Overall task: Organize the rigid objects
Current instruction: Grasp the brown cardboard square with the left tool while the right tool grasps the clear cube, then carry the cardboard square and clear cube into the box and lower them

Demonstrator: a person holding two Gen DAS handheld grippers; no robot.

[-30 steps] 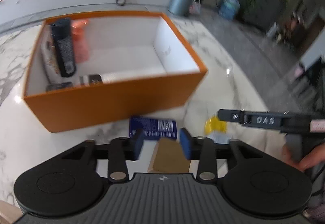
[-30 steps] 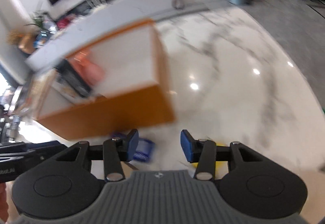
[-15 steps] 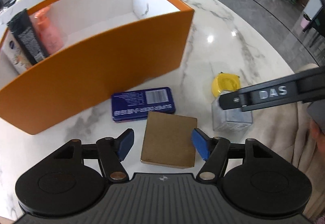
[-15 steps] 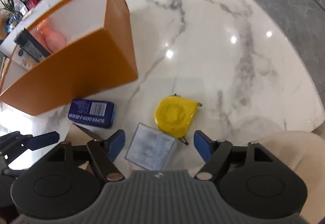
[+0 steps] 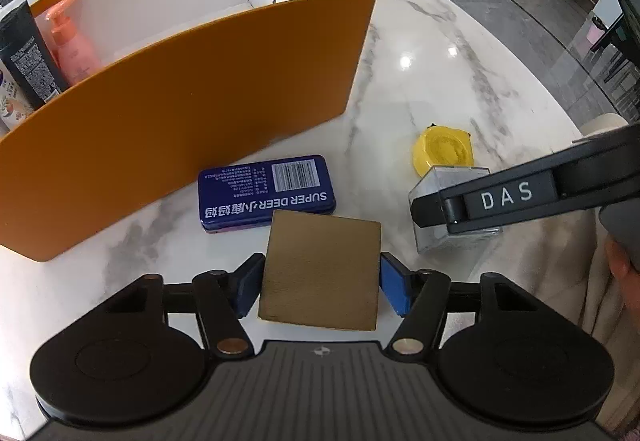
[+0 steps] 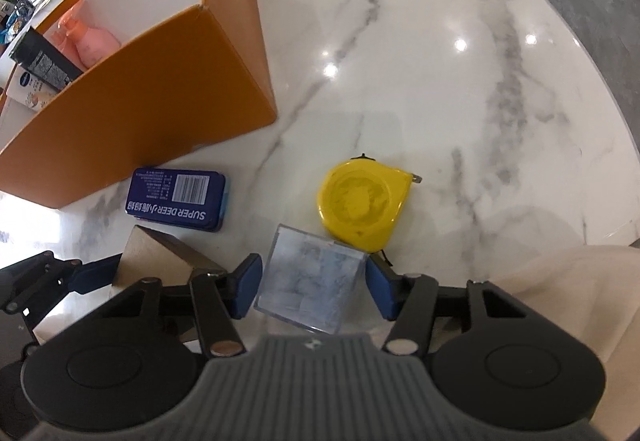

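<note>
Left fingers (image 5: 251,287) closing around brown block (image 5: 320,273), right fingers (image 6: 246,287) closing around clear box (image 6: 308,281)

Orange box (image 5: 192,101), white inside; navy tin (image 5: 266,197); yellow tape measure (image 6: 362,201); grey-veined white marble table (image 6: 440,61).

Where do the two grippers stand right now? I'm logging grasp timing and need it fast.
Left gripper: closing around the brown block, not visibly clamped.
Right gripper: closing around the clear box, gap remaining.
</note>
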